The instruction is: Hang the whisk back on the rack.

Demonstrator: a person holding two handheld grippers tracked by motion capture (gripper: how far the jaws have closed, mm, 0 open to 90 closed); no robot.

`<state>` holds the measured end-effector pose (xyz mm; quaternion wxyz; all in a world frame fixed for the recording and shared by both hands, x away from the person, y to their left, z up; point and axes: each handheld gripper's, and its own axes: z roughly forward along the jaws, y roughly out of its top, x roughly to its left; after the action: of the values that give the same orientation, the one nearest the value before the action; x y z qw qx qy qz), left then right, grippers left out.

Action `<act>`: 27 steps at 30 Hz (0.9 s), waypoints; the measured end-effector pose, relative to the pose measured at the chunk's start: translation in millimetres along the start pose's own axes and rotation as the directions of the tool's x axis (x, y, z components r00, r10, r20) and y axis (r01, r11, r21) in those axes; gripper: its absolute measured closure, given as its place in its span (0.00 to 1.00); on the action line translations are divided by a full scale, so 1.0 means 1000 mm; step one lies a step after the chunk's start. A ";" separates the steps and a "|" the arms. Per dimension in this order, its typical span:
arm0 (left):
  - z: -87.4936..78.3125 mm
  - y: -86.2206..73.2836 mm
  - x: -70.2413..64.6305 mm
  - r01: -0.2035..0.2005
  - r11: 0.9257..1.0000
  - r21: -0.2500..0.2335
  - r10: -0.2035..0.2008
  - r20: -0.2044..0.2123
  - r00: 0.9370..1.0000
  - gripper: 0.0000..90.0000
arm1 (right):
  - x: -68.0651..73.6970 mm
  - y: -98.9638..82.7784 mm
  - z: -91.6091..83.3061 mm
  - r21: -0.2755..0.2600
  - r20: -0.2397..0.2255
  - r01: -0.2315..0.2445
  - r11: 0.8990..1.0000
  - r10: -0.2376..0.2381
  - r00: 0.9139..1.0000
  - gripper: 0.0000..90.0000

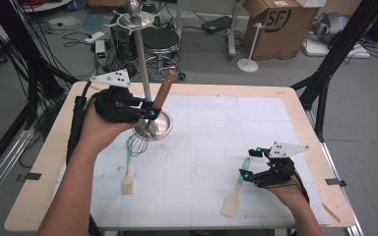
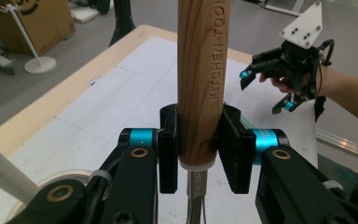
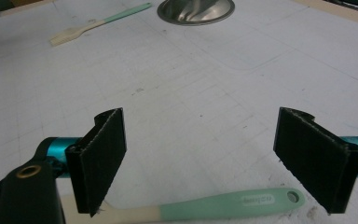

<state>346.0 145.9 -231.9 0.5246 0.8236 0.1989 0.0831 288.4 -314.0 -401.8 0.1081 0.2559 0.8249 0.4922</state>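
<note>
Left gripper (image 2: 199, 154): pinching the wooden-handled wire whisk (image 2: 200, 79), held upright just above the stand's base. Right gripper (image 3: 214, 158): jaws spread wide, low over the mint-handled cream silicone spatula (image 3: 205, 207) on the white mat. Steel utensil stand with dish-shaped base (image 1: 152, 129): dish empty. Mint-handled pastry brush (image 1: 128, 177): lying flat near the stand.
</note>
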 end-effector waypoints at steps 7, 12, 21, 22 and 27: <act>-0.015 0.006 0.008 -0.004 1.000 -0.006 0.004 -0.026 1.000 0.78 | -0.001 0.000 0.000 -0.004 0.003 -0.001 1.000 0.001 1.000 0.18; -0.025 0.006 0.014 0.008 1.000 -0.023 -0.009 -0.037 0.999 0.78 | -0.001 0.000 0.000 -0.004 0.002 0.000 1.000 0.000 1.000 0.18; -0.043 0.014 0.024 0.007 1.000 -0.029 -0.009 -0.073 0.997 0.78 | 0.000 0.000 0.001 0.003 0.000 -0.001 1.000 0.001 1.000 0.18; -0.045 0.015 0.025 0.004 1.000 -0.031 -0.006 -0.076 0.997 0.78 | 0.000 0.000 0.001 0.002 0.001 -0.003 1.000 0.003 1.000 0.18; -0.054 0.019 0.031 0.012 0.999 -0.043 -0.017 -0.098 0.995 0.78 | -0.001 0.000 0.000 0.000 0.003 -0.001 1.000 0.001 1.000 0.18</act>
<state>360.0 197.0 -193.3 0.5323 0.8057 0.2285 0.1238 289.4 -314.1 -402.0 0.1091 0.2572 0.8247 0.4917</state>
